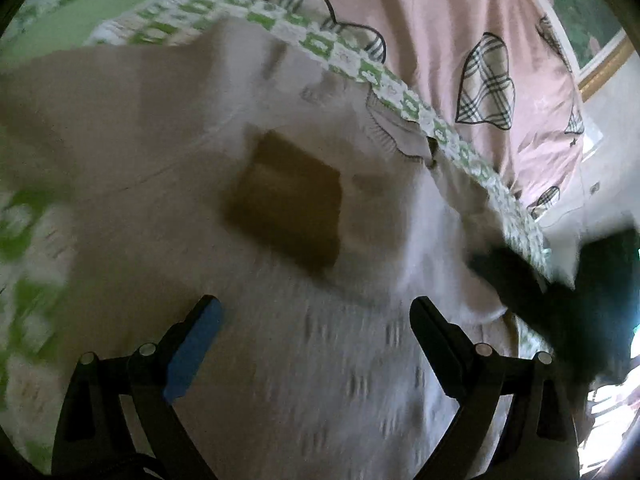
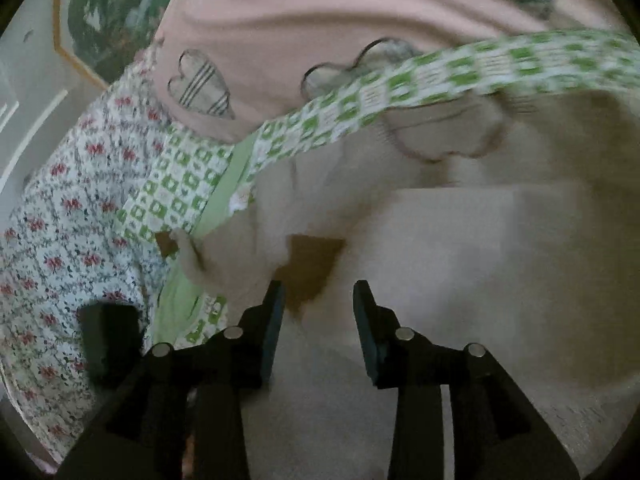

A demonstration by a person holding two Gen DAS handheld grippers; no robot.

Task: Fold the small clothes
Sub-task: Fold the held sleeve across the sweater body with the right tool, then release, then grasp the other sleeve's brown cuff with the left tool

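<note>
Bedding in green check (image 1: 344, 56) is lying under the pale garment (image 1: 280, 340). Left gripper (image 1: 316, 312) is hanging spread and empty; right gripper (image 2: 318, 292) is standing partly apart, apparently gripping nothing. Blur is risking a misplaced pinch that catches the bedding.

we count one pale garment (image 1: 280, 320) with one brown patch (image 1: 288, 208) at twelve o'clock, one green checked blanket (image 1: 400, 92), one pink quilt (image 1: 440, 20), two grippers, left (image 1: 316, 316) and right (image 2: 318, 300).

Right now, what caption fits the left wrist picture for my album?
Open left fingers hover over a pale garment with a brown patch.
</note>
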